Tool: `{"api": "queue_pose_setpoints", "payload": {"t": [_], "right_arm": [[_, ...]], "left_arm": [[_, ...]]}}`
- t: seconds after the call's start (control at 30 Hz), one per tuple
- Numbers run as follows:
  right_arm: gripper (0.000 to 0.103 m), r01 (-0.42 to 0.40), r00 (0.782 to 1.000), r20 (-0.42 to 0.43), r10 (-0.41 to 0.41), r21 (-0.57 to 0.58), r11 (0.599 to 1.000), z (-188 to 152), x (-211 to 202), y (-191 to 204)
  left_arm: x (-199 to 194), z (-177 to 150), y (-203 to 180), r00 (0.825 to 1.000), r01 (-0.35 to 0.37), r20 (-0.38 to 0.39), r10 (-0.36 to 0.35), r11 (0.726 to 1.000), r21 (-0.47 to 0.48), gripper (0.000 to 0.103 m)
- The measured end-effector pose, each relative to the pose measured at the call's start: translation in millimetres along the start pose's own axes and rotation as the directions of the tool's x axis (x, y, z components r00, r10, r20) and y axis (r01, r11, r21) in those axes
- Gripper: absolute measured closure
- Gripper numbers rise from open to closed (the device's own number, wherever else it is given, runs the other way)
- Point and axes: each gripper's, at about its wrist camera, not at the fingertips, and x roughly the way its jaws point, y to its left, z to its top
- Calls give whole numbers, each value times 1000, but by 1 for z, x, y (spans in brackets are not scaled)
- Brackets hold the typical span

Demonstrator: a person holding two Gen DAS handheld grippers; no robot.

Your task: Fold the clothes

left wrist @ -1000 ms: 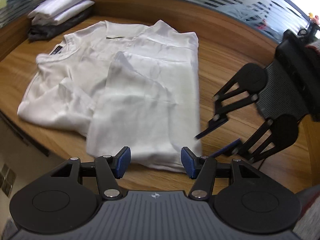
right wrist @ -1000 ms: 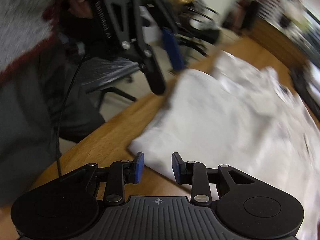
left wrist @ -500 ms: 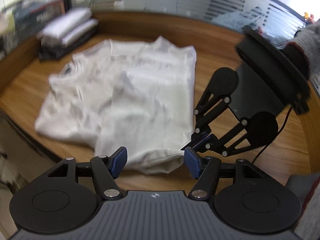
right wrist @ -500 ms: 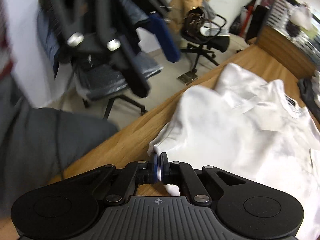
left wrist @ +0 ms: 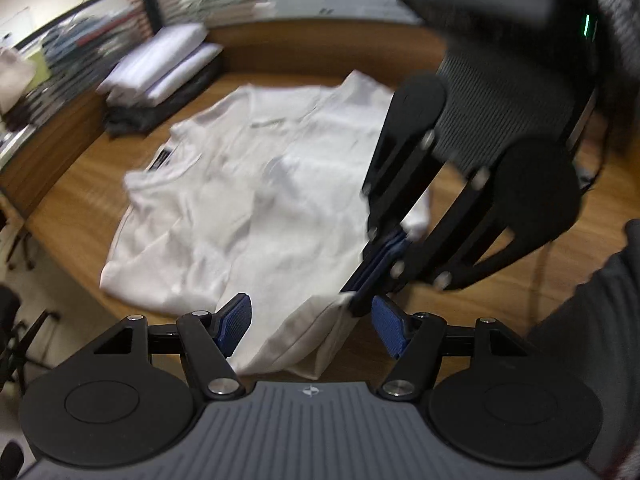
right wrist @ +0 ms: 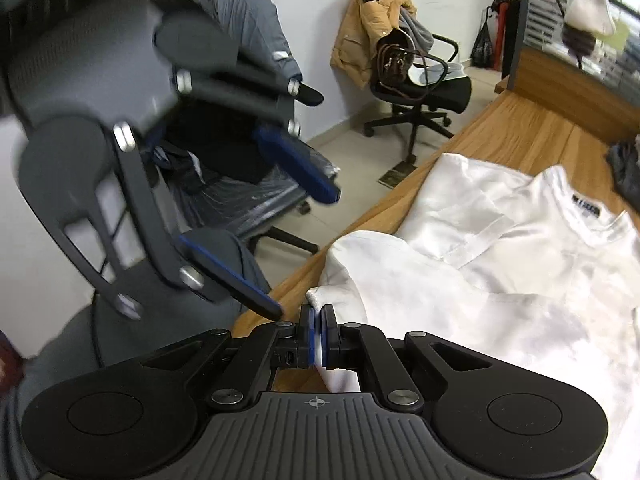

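A white shirt (left wrist: 256,208) lies spread on the wooden table (left wrist: 72,208), collar at the far end, with one side folded over. My right gripper (right wrist: 318,336) is shut on the near hem corner of the shirt (right wrist: 500,288), and the pinched fabric rises off the table. From the left wrist view the right gripper (left wrist: 376,264) holds that corner just ahead of my left gripper (left wrist: 313,324). The left gripper is open, with the hem lying loose between its blue pads (left wrist: 236,320), not pressed. In the right wrist view the left gripper (right wrist: 304,254) hangs open at the upper left.
A stack of folded clothes (left wrist: 160,68) sits at the table's far left corner. Office chairs (right wrist: 416,92) draped with jackets stand on the floor beyond the table edge (right wrist: 360,224). A person's dark sleeve (left wrist: 592,340) is at the right.
The right gripper shut on the hem corner and lifted it. The left gripper drew back and rose, so the shirt looks farther off, and its jaws widened slightly.
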Motion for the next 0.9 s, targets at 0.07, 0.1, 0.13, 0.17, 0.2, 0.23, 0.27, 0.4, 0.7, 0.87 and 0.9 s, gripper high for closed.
{"api": "queue_pose_setpoints", "payload": {"t": [0.07,0.1,0.13,0.17,0.2,0.23,0.27,0.4,0.7,0.87,0.9], "right_arm": [[98,-24,1000,11,24,-5,1000,-3,-3,-5],[98,-31,999,15,31,-2,1000,-4,-4,-8],[98,-40,999,20,40,3,999,-5,-5,-10],[98,-49,998,26,49,16,999,-5,-6,-13],[98,-59,998,32,58,29,998,-6,-7,-16],[98,-67,997,38,65,39,997,-6,-7,-18],[98,-71,997,41,69,43,997,-7,-7,-20],[98,-86,995,49,83,45,995,-8,-7,-23],[98,-131,991,44,129,26,991,-4,-10,-20],[85,-122,989,86,119,27,992,-14,-22,-27],[76,-108,990,97,104,32,994,-17,-26,-31]], "left_arm": [[9,1,-6,1000,-18,0,18,1000,7,30],[13,1,-8,1000,-10,2,10,1000,13,30],[18,1,-11,1000,-1,-3,1,1000,26,30],[25,1,-15,1000,4,-25,-3,999,45,30],[32,1,-18,999,2,-46,1,998,66,30],[38,0,-22,999,-9,-51,13,996,85,30],[43,0,-26,998,-21,-54,26,994,104,30],[58,-1,-31,998,-35,-51,44,987,159,30],[65,-7,-30,998,-58,29,54,978,199,86],[61,-9,-27,995,-86,61,78,986,145,97],[61,-8,-27,995,-87,60,80,987,135,97]]}}
